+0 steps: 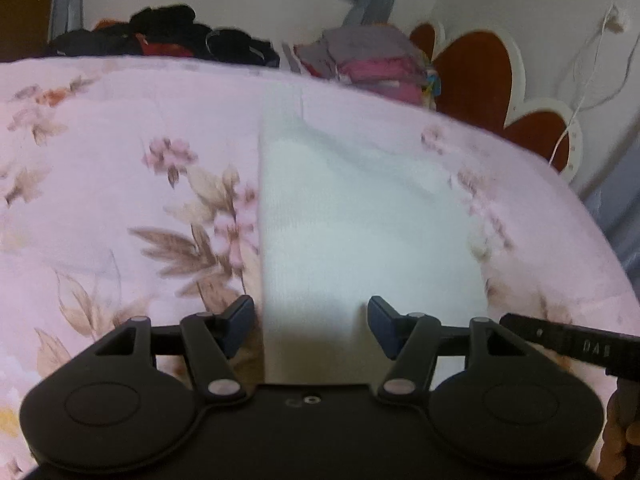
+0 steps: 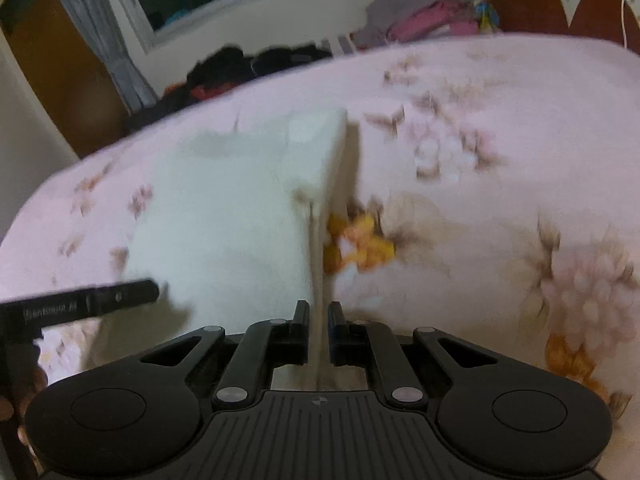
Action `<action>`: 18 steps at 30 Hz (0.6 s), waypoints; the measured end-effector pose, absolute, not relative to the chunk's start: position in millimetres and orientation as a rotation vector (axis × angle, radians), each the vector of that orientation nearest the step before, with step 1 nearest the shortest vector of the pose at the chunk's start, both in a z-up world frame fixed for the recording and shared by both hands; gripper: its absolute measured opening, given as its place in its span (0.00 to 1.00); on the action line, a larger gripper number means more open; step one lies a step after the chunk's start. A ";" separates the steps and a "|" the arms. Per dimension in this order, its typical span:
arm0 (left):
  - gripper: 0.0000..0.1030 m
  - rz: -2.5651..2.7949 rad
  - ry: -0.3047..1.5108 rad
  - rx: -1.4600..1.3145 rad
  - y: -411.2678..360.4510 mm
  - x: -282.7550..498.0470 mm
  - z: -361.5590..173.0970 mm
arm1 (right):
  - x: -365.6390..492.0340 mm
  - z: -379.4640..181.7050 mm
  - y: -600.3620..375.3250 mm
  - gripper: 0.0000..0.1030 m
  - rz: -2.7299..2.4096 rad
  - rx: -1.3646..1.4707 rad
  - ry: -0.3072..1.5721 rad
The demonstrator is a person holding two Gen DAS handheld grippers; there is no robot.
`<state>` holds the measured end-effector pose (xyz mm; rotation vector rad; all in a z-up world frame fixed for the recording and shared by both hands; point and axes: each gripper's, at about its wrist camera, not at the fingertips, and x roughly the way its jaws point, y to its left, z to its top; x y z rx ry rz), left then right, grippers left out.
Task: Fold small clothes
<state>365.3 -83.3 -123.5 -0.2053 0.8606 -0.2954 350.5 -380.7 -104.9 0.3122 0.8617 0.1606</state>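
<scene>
The bed, under its pink floral cover, is filling both views, and the work is sitting right in the middle of it. Judging by the neat pile of folded clothes stacked at the far edge near the headboard, some pieces are already looking finished, while a dark heap of clothes over to the left seems to be waiting its turn, so the job is reading as partway through.

Now the piece in play: a white garment, small, soft and knit-looking, lying flat on the cover with a straight left edge and a slanting step across its top. From the right wrist view its right side is lifting off the cover, showing a raised edge and a shadow beneath, so a fold is looking to be in progress rather than done. Which kind of garment it is I cannot tell.

The right gripper is pinching that raised edge, its jaws nearly closed with only the thin cloth between them. The left gripper is hanging over the near end of the garment with jaws spread about halfway, holding nothing; whether its pads are touching the fabric I cannot tell.
</scene>
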 end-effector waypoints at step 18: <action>0.59 -0.246 0.766 -0.165 -109.4 476.9 -121.7 | 480.5 -105.4 -354.5 0.07 0.083 0.294 0.755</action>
